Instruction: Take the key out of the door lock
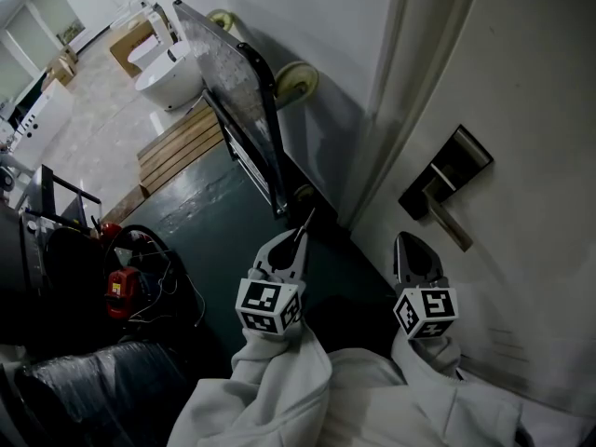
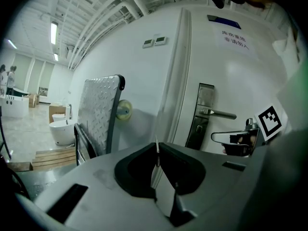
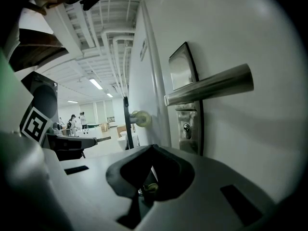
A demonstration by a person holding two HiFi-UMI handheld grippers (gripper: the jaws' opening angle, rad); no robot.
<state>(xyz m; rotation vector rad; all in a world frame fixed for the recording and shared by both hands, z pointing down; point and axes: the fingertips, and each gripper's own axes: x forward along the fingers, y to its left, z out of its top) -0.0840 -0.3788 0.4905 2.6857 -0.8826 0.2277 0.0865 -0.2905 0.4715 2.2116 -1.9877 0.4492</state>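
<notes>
The door's lock plate (image 1: 458,161) with its metal lever handle (image 1: 451,223) is at the upper right of the head view. In the right gripper view the keyhole (image 3: 186,131) under the handle (image 3: 211,85) looks empty. My left gripper (image 1: 298,240) is away from the door, to the left, shut on a thin metal key (image 1: 304,222) that sticks out past its tips. The key shows edge-on as a pale sliver (image 2: 157,150) between the jaws of the left gripper (image 2: 157,146). My right gripper (image 1: 408,240) is near the door below the handle, jaws together with nothing held.
A diamond-plate hand truck (image 1: 223,73) with yellow wheels (image 1: 296,80) leans on the wall left of the door. Beyond it are a white toilet (image 1: 168,77) and wooden pallets (image 1: 182,142). A red tool with cables (image 1: 121,291) lies at the left. People stand far off (image 3: 77,121).
</notes>
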